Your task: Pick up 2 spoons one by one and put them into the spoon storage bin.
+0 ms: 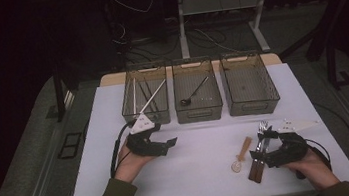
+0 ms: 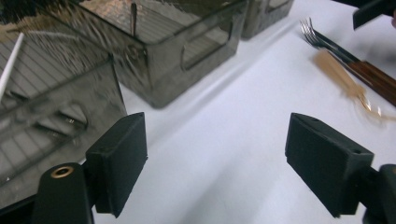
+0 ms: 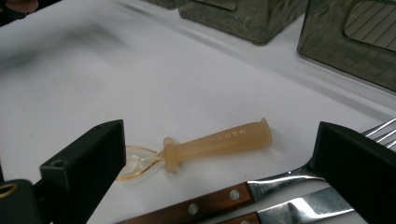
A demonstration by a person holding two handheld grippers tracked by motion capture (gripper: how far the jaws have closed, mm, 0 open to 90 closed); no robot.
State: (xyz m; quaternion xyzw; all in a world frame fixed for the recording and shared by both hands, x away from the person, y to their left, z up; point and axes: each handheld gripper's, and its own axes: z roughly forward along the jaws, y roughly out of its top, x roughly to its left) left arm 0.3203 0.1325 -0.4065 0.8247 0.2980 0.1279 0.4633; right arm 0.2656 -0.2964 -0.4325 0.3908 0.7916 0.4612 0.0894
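My left gripper (image 1: 167, 147) hovers over the white table (image 1: 197, 176) just in front of the left mesh bin (image 1: 145, 99), jaws open and empty; in the left gripper view (image 2: 222, 158) only bare table lies between them. My right gripper (image 1: 259, 159) is open at the front right, beside a wooden-handled fork and knife (image 1: 260, 145). In the right gripper view (image 3: 224, 163) a small tan spoon (image 3: 219, 140) lies on the table between the jaws, untouched, with the fork (image 3: 280, 179) and knife (image 3: 299, 210) just below it. The tan spoon (image 1: 240, 155) also lies left of the cutlery.
Three mesh bins stand in a row at the back. The left one holds white chopsticks (image 1: 152, 95), the middle bin (image 1: 199, 110) a dark ladle (image 1: 193, 94), and the right bin (image 1: 251, 103) looks empty. Cables trail from both grippers.
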